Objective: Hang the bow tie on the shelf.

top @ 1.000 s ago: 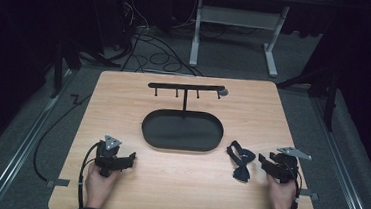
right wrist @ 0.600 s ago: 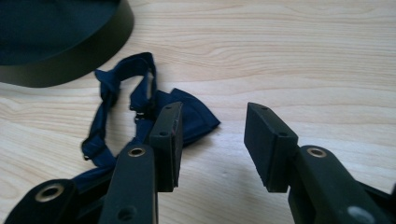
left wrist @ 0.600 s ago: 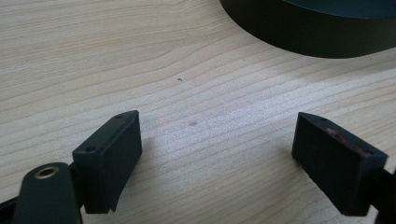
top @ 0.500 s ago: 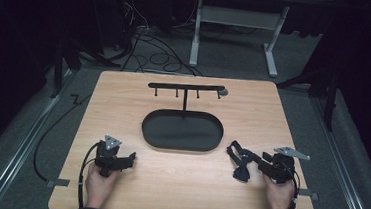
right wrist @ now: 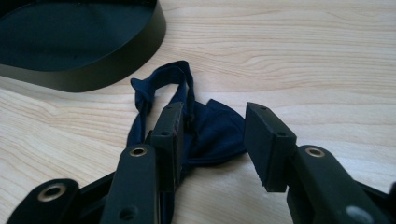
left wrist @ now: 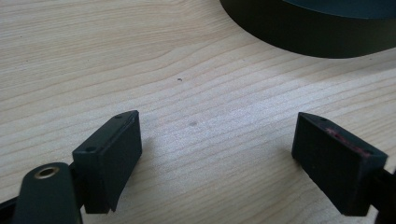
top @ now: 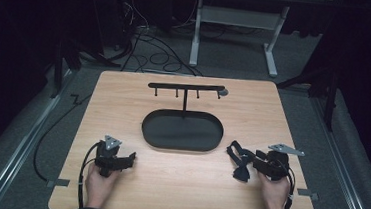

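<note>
From my station the wooden table (top: 182, 184) was evenly lit while everything beyond it, from nine through twelve to three o'clock, sat in near darkness, and both gripper views were bright with soft-focused jaws.

In the right gripper view, the dark blue bow tie (right wrist: 205, 130) runs behind the gripper's left jaw, hiding its lower part. The black oval tray (left wrist: 322, 28) is cut off at twelve o'clock in the left gripper view.
</note>
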Demonstrator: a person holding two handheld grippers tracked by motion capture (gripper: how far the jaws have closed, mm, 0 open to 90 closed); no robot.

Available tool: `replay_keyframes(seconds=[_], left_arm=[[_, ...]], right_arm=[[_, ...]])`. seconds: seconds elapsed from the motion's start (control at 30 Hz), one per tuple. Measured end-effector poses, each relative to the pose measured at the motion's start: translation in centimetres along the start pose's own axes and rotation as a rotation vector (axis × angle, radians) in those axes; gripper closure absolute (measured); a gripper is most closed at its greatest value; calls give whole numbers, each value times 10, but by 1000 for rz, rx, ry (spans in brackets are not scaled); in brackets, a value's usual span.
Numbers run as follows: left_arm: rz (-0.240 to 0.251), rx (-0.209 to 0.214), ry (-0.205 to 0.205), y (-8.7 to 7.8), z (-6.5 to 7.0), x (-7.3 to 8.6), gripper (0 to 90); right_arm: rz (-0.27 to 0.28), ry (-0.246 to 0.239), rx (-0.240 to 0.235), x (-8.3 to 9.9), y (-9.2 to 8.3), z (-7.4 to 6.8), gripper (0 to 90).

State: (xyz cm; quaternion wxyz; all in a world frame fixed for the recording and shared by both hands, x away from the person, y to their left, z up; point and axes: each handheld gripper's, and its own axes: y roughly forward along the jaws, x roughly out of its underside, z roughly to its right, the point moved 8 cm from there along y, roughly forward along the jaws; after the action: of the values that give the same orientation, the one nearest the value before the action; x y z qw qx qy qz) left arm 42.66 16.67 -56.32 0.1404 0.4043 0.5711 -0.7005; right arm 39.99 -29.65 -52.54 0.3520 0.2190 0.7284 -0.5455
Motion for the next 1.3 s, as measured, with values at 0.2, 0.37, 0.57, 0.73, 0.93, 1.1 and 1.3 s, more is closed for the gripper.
replay_keyframes(seconds=[0.2, 0.37, 0.57, 0.73, 0.93, 1.1, 1.3], left_arm=[[0, 0, 0, 0, 0, 0, 164], [0, 0, 0, 0, 0, 0, 164], [0, 0, 0, 0, 0, 0, 164], [0, 0, 0, 0, 0, 0, 164], [0, 0, 0, 0, 0, 0, 164], [0, 0, 0, 0, 0, 0, 164], [0, 0, 0, 0, 0, 0, 164]], right_arm=[[-18, -20, -17, -6, 7, -8, 591], [-29, -33, -35, -12, 15, -14, 589], [-55, -38, -39, -13, 25, -16, 590], [-82, -39, -43, -12, 34, -17, 606], [-111, -38, -48, -8, 43, -18, 677], [-127, -33, -41, -6, 45, -15, 742], [-138, -56, -42, -5, 48, -15, 830]])
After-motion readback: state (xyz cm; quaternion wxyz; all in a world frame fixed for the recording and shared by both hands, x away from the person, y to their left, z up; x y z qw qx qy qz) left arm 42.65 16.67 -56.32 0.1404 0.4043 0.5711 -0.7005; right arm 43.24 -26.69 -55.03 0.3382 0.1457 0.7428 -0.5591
